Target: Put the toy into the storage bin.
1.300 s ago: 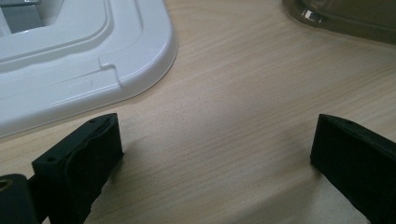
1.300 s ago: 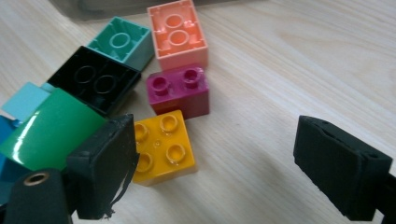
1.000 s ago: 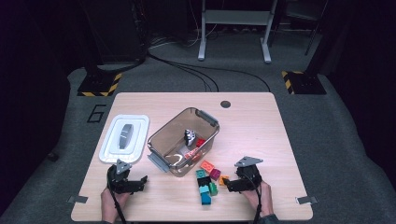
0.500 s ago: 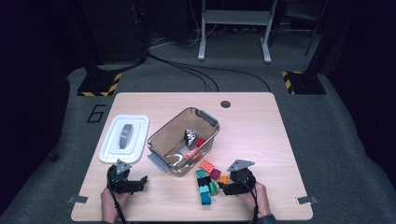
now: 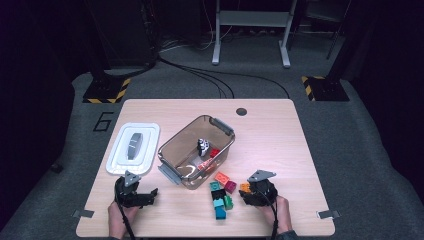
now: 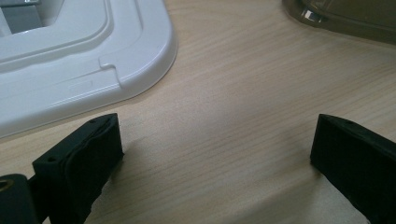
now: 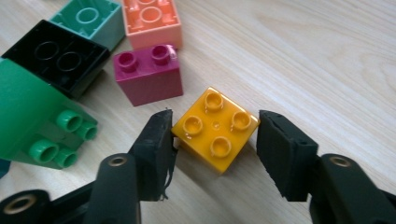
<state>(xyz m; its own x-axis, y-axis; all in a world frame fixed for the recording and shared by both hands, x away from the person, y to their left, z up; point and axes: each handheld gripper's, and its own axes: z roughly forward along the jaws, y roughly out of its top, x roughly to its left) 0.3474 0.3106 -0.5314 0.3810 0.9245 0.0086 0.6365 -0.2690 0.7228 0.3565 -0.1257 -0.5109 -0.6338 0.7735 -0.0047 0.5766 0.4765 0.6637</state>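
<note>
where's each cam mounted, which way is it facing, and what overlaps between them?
High view: fixed above the person's side, looks forward and down on the table; forearms, left gripper and right gripper enter at the bottom.
Left gripper view: rides that gripper, looks along its open jaws at bare wood and the white lid.
Right gripper view: looks along its jaws, which have just been closing and now press on the yellow brick.
Shared: high and left gripper views both show the lid and the brown bin.
</note>
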